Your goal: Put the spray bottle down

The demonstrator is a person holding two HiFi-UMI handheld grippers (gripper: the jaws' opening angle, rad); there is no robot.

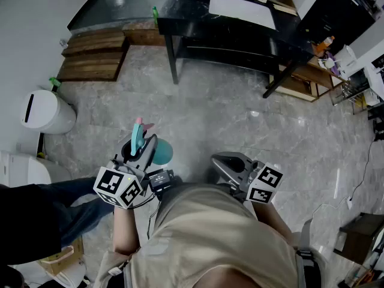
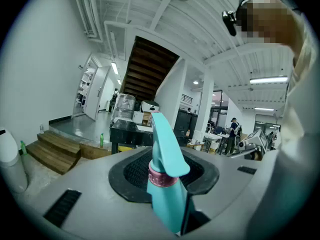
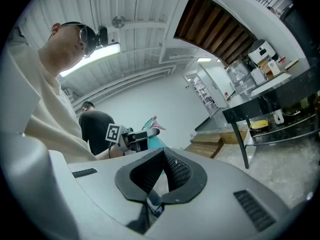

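Teal spray bottle (image 2: 167, 194) pinched in left gripper (image 1: 143, 147), near level before torso (image 1: 210, 239), right gripper (image 1: 223, 162) at its 3 o'clock, jaws pressed together, empty

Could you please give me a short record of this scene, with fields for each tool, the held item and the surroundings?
left tool: shut on the spray bottle
spray bottle: teal, pink collar, held in the air
right tool: shut, empty
ahead: black table, wooden steps
person's left: white bin
task state: bottle not yet put down
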